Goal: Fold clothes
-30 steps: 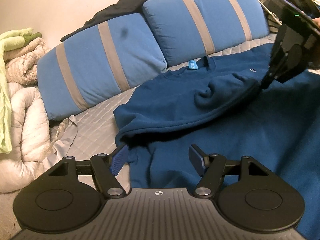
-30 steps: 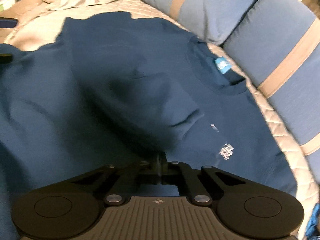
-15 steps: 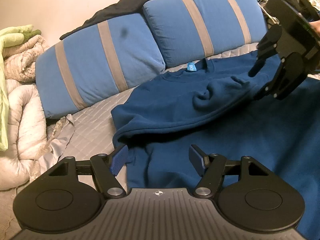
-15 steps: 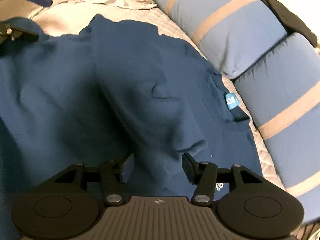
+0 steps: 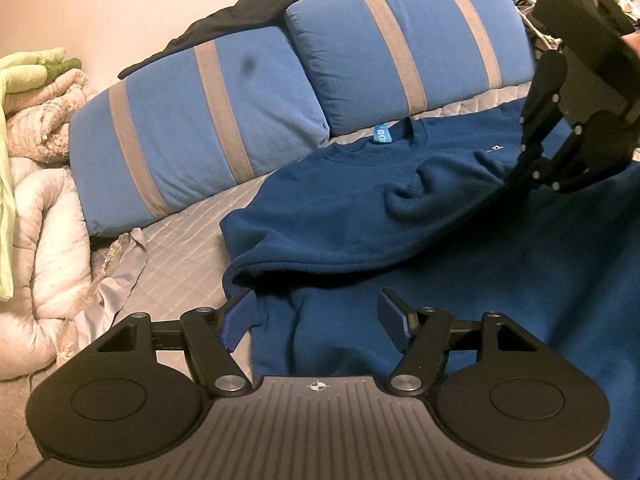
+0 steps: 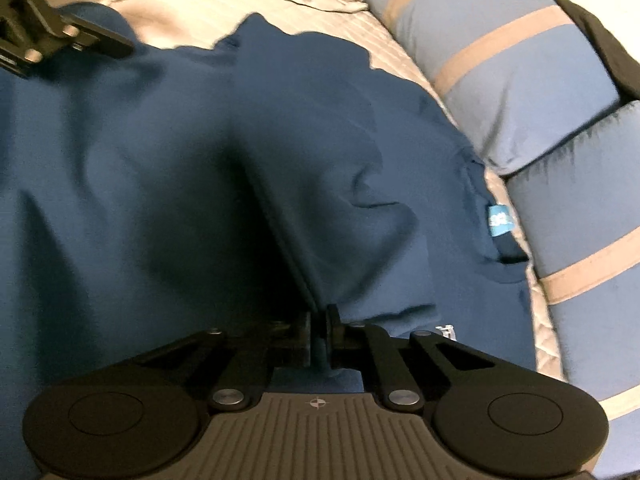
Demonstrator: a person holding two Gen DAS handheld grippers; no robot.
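Left wrist view takes in the bed first, its quilted grey cover running under two blue striped pillows at the head; across it lies the dark blue sweatshirt, collar and pale neck tag toward the pillows, its long axis running from collar to hem (the hem end is out of frame), with one sleeve already laid over the chest; the right gripper has its jaws pinched to a narrow slit on a ridge of the sweatshirt's cloth near the chest logo, beside that folded sleeve; the left gripper hangs with its blue pads wide apart and nothing between them, just above the near side edge of the sweatshirt; judging by this, the next fold turns on the right hand, which is nearer the chest and already gripping, while the left is nearer the side edge.
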